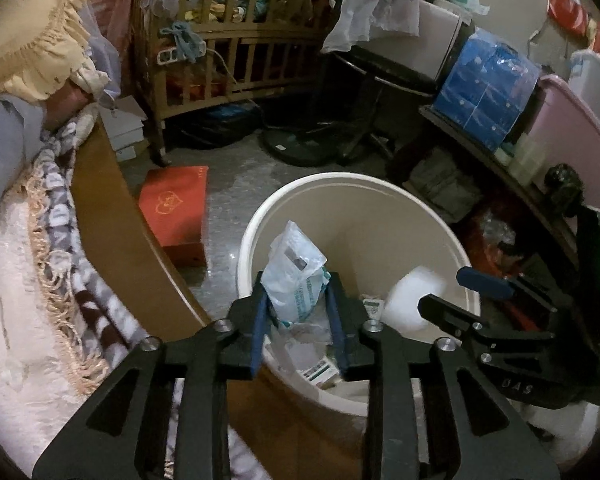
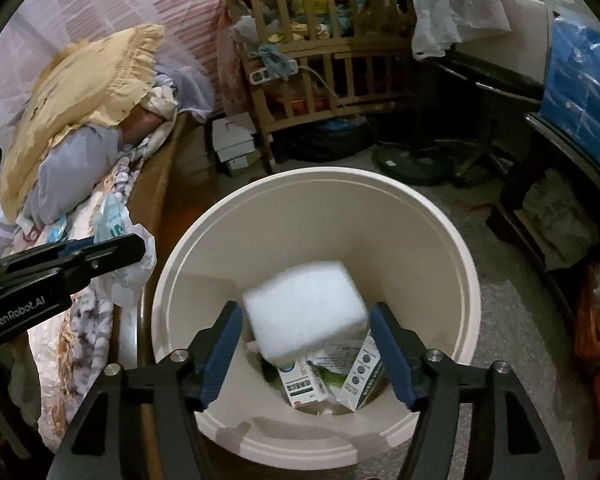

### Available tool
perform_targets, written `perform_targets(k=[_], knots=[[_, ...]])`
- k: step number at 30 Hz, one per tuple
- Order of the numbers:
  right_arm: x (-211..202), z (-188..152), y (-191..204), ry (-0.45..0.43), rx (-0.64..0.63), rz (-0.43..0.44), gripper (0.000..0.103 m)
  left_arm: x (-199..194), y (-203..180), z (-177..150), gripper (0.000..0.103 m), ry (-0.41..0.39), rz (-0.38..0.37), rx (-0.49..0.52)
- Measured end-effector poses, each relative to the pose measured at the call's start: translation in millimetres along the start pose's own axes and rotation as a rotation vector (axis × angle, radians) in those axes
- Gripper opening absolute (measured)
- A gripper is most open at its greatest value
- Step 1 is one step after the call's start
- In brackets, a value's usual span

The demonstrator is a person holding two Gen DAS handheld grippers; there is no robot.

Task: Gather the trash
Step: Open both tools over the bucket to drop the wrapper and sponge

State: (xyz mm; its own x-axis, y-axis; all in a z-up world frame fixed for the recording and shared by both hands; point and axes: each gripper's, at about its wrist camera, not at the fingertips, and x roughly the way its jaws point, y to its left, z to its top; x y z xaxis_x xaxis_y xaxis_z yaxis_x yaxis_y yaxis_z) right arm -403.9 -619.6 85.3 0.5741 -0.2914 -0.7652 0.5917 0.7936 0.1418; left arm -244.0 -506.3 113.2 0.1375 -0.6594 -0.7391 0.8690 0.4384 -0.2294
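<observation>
A cream plastic bin (image 1: 340, 178) (image 2: 312, 174) stands on the floor beside the bed, with several small cartons (image 2: 300, 384) at its bottom. My left gripper (image 1: 298, 312) hovers over the bin's near rim. A crumpled white plastic bag (image 1: 294, 268) stands between its blue pads (image 1: 260, 328), which do not visibly press on it. My right gripper (image 2: 304, 340) is open above the bin. A white foam block (image 2: 306, 312) (image 1: 416, 296), blurred, sits loose between its fingers over the cartons. Each gripper shows in the other's view: the right gripper (image 1: 458, 294), the left gripper (image 2: 134, 246).
The bed's wooden edge (image 1: 112, 216) with blankets and a yellow pillow (image 2: 80, 100) runs along the left. A red box (image 1: 174, 212) lies on the floor by it. A wooden crib (image 2: 320, 60), a fan base (image 1: 300, 144) and a cluttered dark shelf (image 1: 500, 168) stand behind and right.
</observation>
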Motion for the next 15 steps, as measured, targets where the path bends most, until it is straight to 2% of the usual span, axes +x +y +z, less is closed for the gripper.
perform_targets(k=[3, 4, 11, 15], knots=[[-3.7, 0.4, -4.5, -0.014, 0.026, 0.002, 0.075, 0.7, 1.3, 0.8, 0.053, -0.008, -0.037, -0.021], [-4.7, 0.7, -5.8, -0.019, 0.035, 0.003, 0.077, 0.8, 0.9, 0.6, 0.057, -0.008, -0.038, -0.023], [-2.4, 0.6, -5.0, -0.005, 0.043, 0.014, 0.077, -8.1, 6.2, -6.6, 0.057, -0.004, -0.004, -0.013], [-1.9, -0.5, 2.3, -0.004, 0.023, 0.034, 0.077, -22.7, 14.4, -11.8, 0.057, -0.023, 0.052, 0.0]])
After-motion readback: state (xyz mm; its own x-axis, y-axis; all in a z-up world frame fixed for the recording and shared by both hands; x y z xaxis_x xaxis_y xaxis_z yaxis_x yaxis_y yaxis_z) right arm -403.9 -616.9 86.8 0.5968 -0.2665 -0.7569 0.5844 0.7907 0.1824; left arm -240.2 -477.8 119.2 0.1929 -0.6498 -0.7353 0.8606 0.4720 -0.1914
